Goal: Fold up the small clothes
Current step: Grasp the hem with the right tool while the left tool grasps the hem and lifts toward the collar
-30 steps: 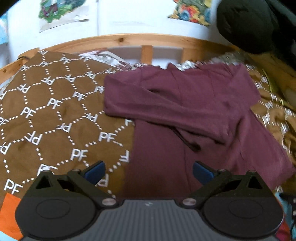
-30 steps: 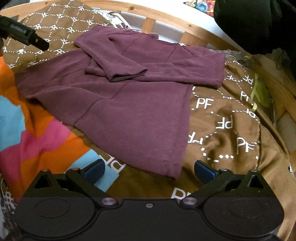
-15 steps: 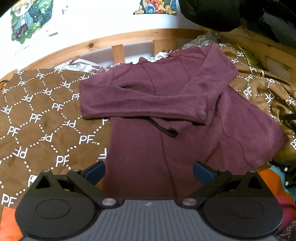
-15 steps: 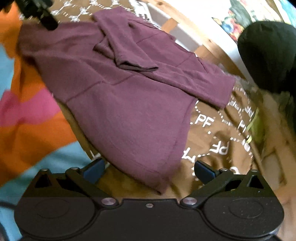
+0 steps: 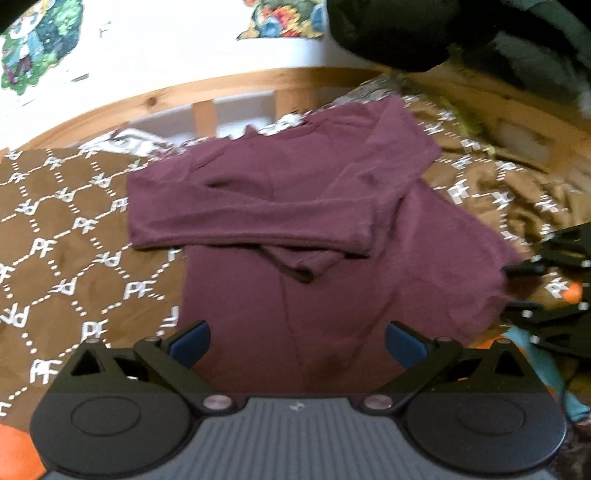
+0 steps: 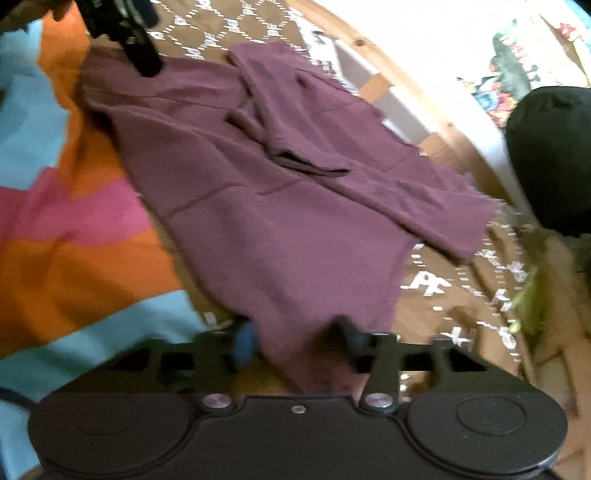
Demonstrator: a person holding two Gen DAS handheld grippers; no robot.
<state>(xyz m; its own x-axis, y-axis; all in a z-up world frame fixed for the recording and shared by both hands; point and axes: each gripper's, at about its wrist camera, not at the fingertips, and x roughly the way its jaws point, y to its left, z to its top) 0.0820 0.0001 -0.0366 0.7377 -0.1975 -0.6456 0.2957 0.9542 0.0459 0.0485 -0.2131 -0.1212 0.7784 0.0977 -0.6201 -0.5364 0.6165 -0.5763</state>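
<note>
- Right gripper (image 6: 295,341): the jaws have just been closing and now stand narrow. The lower hem corner of the maroon shirt (image 6: 280,236) lies between the two pads. The frame is blurred here, so firm pad contact on the cloth cannot be told.
- Left gripper (image 5: 297,341): the jaws stand wide apart and hold nothing. The blue pads (image 5: 190,338) hover over the near hem of the shirt, with cloth visible across the whole gap.
- Maroon shirt: it lies spread flat on the bed, hem toward the cameras and neck toward the headboard. Both sleeves are folded across the chest, one over the other, and the dark cuff opening of one shows near the middle.
- Brown cover (image 5: 59,236): printed with white "PF" letters in a dotted hexagon pattern. It lies under the upper part of the shirt and extends to both sides.
- Striped blanket (image 6: 66,229): bands of orange, pink and light blue. It lies just beside the shirt hem, at the near left of the right wrist view.
- Wooden bed rail (image 5: 207,92): it curves behind the shirt, with slats below it.
- Wall pictures (image 5: 284,22): colourful prints on the white wall above the rail.
- Dark bundle (image 6: 550,158): it rests at the far right of the bed, apart from the shirt.
</note>
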